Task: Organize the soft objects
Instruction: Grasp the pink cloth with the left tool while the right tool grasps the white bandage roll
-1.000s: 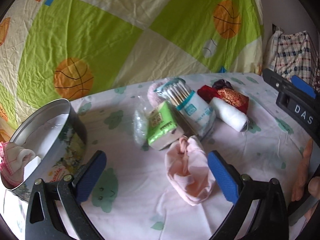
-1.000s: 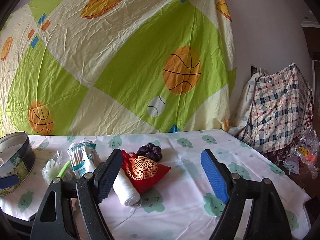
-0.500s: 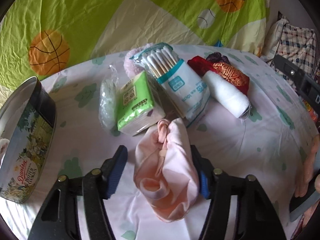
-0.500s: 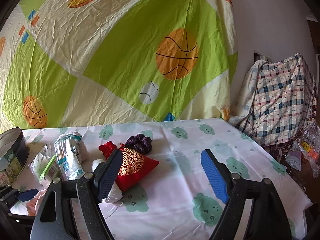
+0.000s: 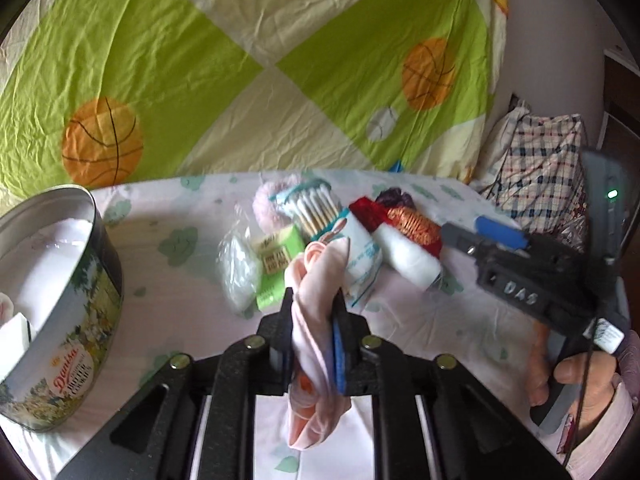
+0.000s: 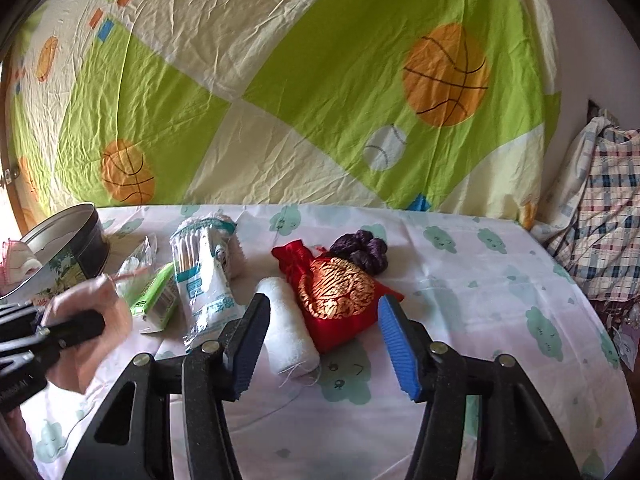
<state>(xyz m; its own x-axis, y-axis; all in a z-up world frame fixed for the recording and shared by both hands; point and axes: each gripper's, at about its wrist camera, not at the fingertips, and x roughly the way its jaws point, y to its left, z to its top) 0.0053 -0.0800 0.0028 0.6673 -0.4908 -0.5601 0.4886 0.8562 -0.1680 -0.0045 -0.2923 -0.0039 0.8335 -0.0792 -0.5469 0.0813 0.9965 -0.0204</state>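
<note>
My left gripper [image 5: 314, 304] is shut on a pink cloth pouch [image 5: 316, 292] and holds it above the table; the pouch also shows in the right wrist view [image 6: 86, 300]. My right gripper [image 6: 324, 320] is open and empty, over a white roll [image 6: 288, 332] and a red and gold pouch [image 6: 332, 300]. A purple scrunchie [image 6: 362, 250] lies behind the red pouch. A cotton swab pack [image 5: 320, 208], a green tissue pack [image 5: 276, 264], a clear bag [image 5: 238, 276] and a pink fluffy item [image 5: 268, 204] lie in the middle. A round biscuit tin [image 5: 80, 288] stands at the left.
The table has a white cloth with green cloud prints [image 6: 500, 280]. A green and cream basketball sheet [image 6: 320, 80] hangs behind. A plaid bundle [image 6: 600, 220] sits beyond the table's right edge. The right gripper body [image 5: 540, 276] shows at the right of the left wrist view.
My left gripper closed on the pink pouch and lifted it off the table. My right gripper moved lower and nearer the red pouch and white roll, still open.
</note>
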